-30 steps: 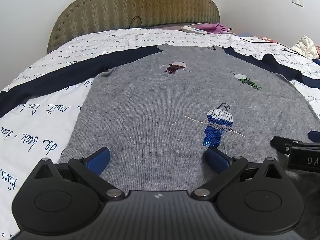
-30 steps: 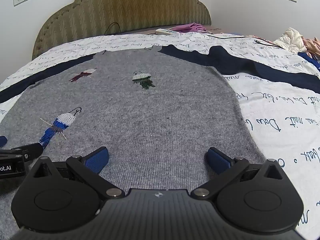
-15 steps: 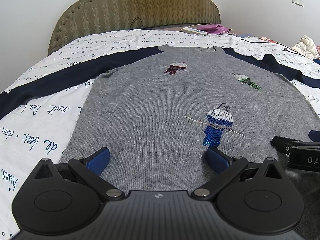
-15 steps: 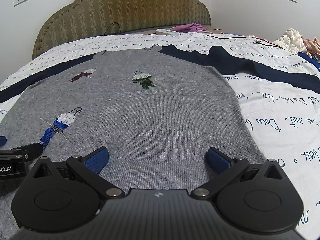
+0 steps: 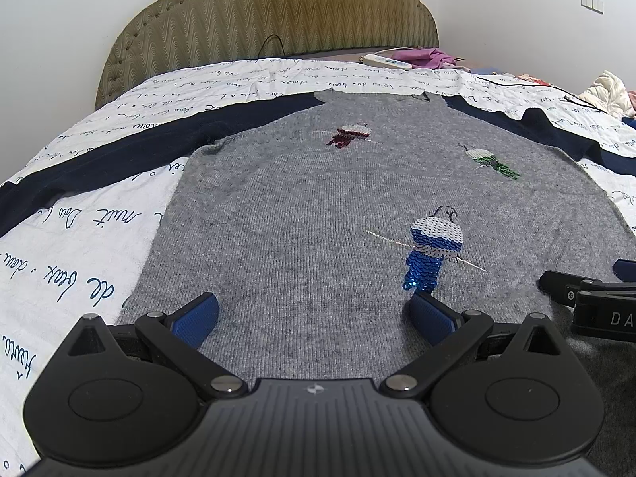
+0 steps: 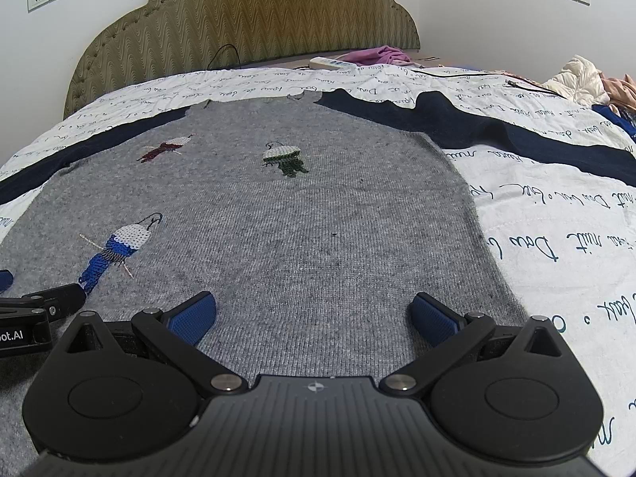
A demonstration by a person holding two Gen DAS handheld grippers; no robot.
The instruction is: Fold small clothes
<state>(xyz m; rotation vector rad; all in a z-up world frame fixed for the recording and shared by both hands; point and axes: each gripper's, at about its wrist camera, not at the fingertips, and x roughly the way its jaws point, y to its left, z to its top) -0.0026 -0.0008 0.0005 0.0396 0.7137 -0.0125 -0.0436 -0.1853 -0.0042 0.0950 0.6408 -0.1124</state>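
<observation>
A gray knitted sweater (image 5: 318,214) with dark navy sleeves (image 5: 119,147) lies flat, front side up, on a bed (image 5: 71,246) covered in white bedding printed with blue handwriting. The hem is nearest the cameras and the neckline points toward an olive padded headboard (image 5: 270,12).

3 sequined figures decorate the front: a blue and white one (image 5: 431,250) near the hem, a green and white one (image 5: 491,161) higher up, and a dark red one (image 5: 349,135) near the neck.

The left gripper (image 5: 314,314) hovers low over the hem on the sweater's left part, its blue-padded fingers (image 5: 196,318) spread wide with nothing between them. The right gripper (image 6: 314,314) sits just beside it over the right part of the hem, its fingers (image 6: 433,318) likewise spread wide and holding nothing.

Near the headboard lie a white power strip (image 5: 385,60) and a crumpled purple cloth (image 5: 425,55). A cream garment (image 6: 576,77) is bunched at the bed's far right edge.
</observation>
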